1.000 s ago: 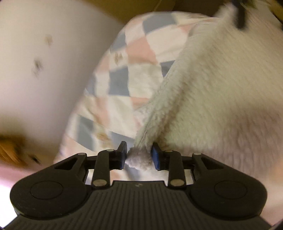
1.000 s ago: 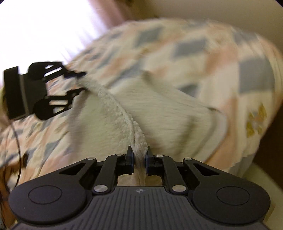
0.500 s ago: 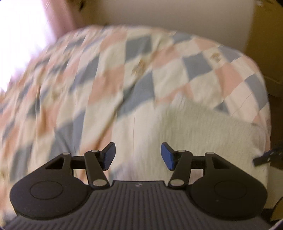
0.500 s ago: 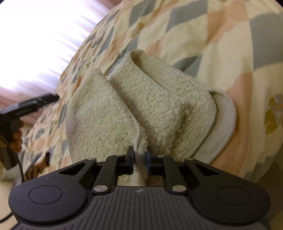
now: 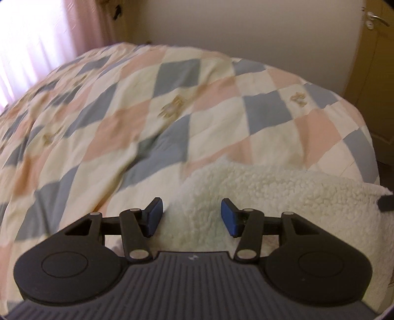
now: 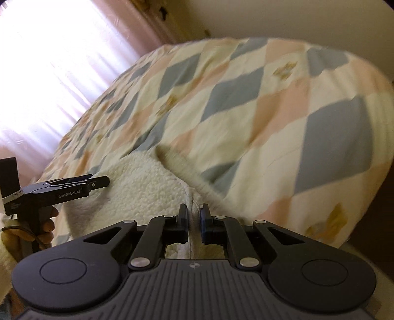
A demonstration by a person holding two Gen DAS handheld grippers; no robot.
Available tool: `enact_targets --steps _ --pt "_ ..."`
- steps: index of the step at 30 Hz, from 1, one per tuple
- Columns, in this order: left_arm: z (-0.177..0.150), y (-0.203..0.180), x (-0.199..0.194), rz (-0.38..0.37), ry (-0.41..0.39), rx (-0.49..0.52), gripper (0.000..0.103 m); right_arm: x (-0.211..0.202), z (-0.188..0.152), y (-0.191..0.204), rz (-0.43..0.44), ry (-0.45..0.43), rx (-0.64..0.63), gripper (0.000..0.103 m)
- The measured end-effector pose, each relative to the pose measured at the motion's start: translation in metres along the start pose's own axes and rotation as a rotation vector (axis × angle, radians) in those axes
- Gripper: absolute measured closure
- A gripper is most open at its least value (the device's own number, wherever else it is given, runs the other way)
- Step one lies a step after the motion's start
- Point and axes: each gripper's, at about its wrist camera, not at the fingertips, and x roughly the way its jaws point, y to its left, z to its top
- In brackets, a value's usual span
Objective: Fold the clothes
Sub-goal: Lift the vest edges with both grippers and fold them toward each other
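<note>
Left gripper point(image 5: 191, 216) released fleece garment point(image 5: 283, 194), diamond-patterned quilt point(image 5: 147, 118), pink curtain point(image 5: 81, 27)

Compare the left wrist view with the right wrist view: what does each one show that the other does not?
Only the left wrist view shows the open left gripper head-on, over the cream fleece garment, and a door handle. Only the right wrist view shows the right gripper shut on the garment's edge, and a hand holding the left gripper from the side. Both show the garment on the diamond-patterned quilt and the pink curtain.
</note>
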Motion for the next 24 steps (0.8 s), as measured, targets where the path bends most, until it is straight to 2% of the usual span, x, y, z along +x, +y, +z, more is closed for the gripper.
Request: enact_targets --steps 2,3,5,6,7,9,10,12,15,17,19,24 --pt "0.0 -0.006 0.011 -0.002 -0.006 0.035 0.057 0.001 0.002 -0.004 -0.024 -0.023 -0.001 0.095" --pt "-0.001 -0.009 0.017 0.001 -0.006 0.056 0.057 0.007 0.0 -0.006 -0.039 -0.002 -0.005 0.095" --pt "-0.008 -0.011 0.03 0.021 0.034 0.08 0.057 0.024 -0.006 -0.012 -0.047 0.089 0.009 0.093" --pt "-0.013 -0.01 0.034 0.031 0.051 0.086 0.056 0.034 -0.009 -0.016 -0.019 0.159 0.032 0.091" --pt "-0.017 -0.007 0.034 0.037 0.05 0.087 0.056 0.039 -0.009 -0.018 0.007 0.195 0.047 0.08" --pt "-0.024 -0.001 0.028 0.039 0.04 0.081 0.056 0.037 0.002 -0.015 0.024 0.165 0.014 0.062" --pt "-0.026 0.002 0.026 0.037 0.036 0.071 0.056 0.037 0.009 -0.011 0.033 0.141 -0.011 0.048" --pt "-0.029 0.007 0.022 0.034 0.027 0.053 0.056 0.045 0.031 -0.003 0.082 0.1 -0.049 0.047" --pt "-0.025 0.012 0.008 0.042 -0.014 0.014 0.059 0.077 0.061 0.014 0.195 0.087 -0.094 0.049" --pt "-0.023 0.016 -0.008 0.058 -0.047 -0.015 0.062 0.105 0.075 0.029 0.253 0.121 -0.132 0.06" --pt "-0.025 0.023 -0.027 0.07 -0.067 -0.058 0.062 0.131 0.083 0.041 0.299 0.173 -0.15 0.06" --pt "-0.047 0.041 -0.049 0.09 -0.022 -0.16 0.062 0.174 0.077 0.05 0.288 0.286 -0.155 0.059"
